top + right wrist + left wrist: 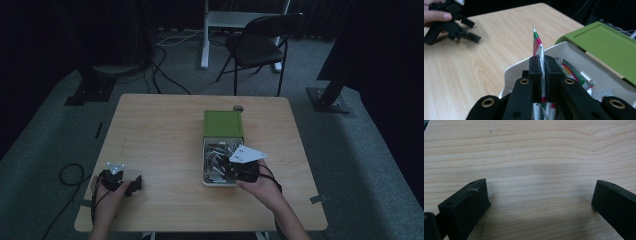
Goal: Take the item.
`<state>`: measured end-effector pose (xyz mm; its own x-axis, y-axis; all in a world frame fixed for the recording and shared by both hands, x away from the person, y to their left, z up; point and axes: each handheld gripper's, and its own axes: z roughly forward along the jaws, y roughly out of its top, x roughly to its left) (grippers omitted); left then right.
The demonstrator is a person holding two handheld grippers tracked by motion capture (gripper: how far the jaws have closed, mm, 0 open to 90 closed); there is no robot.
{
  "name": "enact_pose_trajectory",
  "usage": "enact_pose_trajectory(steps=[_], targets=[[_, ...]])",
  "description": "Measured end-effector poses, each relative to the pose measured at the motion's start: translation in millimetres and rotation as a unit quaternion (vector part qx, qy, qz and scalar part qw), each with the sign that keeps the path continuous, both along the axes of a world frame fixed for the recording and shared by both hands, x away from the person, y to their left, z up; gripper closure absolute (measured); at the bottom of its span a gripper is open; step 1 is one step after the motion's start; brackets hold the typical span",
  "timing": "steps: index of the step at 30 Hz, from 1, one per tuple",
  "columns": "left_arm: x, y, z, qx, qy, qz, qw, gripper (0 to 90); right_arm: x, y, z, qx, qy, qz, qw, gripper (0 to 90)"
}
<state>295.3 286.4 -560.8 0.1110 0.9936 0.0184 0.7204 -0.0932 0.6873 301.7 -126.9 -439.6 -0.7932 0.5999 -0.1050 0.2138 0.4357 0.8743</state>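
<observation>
We hold the right tool [541,75] over the near end of the white box [516,68], its jaws pressed together on a thin sachet [537,46] printed in red, green and white, which stands upright on edge between them and pokes up above the fingertips. In the high view the right tool [239,169] sits over the box's [204,165] near right part, with our right hand [264,187] behind it and the grey three-cornered plate [247,154] on top. The box lies right of the middle of the table [160,135] and holds a loose heap of more sachets [574,73], some with the same red and green print. A green lid [223,123] covers the far end of the box, leaving the near end uncovered. Our left tool [131,186] rests low near the front left corner of the table, well apart from the box, gripped by our left hand [109,197]. In the left gripper view its jaws stand wide apart with only bare wood grain between them, and its fingertips [471,202] are close to the table surface; we cannot tell whether they touch it. Beyond the table stands a dark folding chair [260,42] on grey carpet.
</observation>
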Motion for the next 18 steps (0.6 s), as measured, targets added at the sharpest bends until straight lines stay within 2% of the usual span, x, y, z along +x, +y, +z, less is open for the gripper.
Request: enact_pose_trajectory(steps=[11, 18], targets=[[0.2, -0.3, 0.0, 0.000, 0.000, 0.002, 1.0000, 1.5, 7.5, -15.0, 10.5, 0.014, -0.011, -0.025, 0.9995, 85.8], [0.1, -0.2, 0.2, 0.000, 0.001, 0.001, 1.0000, 1.5, 12.6, -34.5, 18.5, 0.035, -0.016, -0.058, 0.9976, 85.8]])
